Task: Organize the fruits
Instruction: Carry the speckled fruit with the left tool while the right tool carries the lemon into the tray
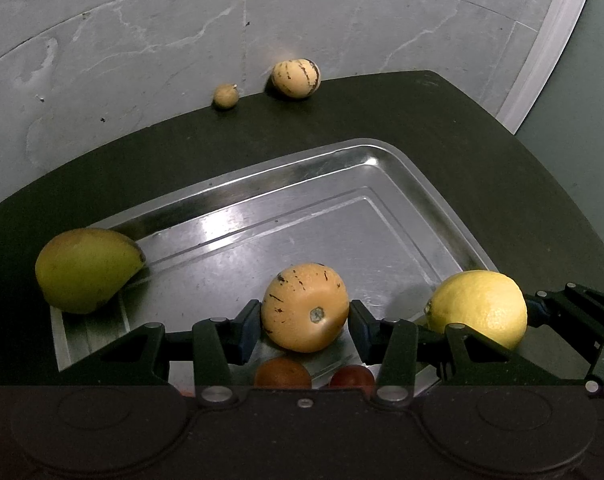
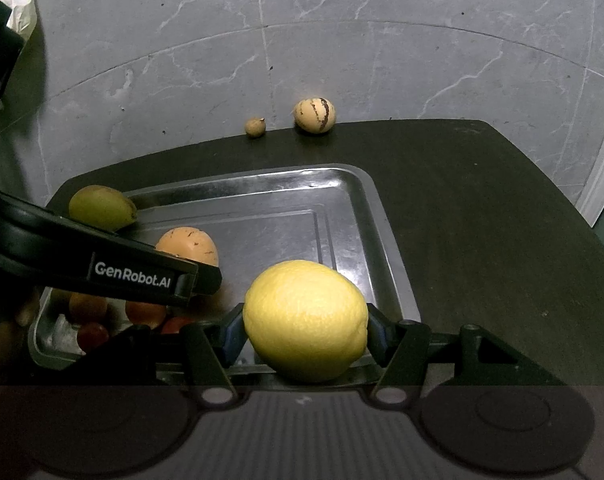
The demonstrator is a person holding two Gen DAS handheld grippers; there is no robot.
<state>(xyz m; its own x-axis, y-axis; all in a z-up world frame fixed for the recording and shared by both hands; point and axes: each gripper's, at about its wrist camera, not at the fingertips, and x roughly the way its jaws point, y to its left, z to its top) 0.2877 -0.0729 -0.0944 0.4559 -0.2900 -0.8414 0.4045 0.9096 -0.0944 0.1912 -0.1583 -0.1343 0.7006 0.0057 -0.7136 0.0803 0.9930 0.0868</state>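
Gripping a firm, waxy lemon [image 2: 306,320] across its middle, the right tool [image 2: 305,330] is hovering at the steel tray [image 2: 354,208]'s 5 o'clock edge; the left tool [image 1: 304,320] is clasping a smooth, bruisable pepino melon [image 1: 305,306] over the tray.

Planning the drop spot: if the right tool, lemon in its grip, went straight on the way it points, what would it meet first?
Probably the bare floor of the metal tray: the right tool holds the lemon over its near rim, nothing ahead before the far rim. Depth is uncertain.
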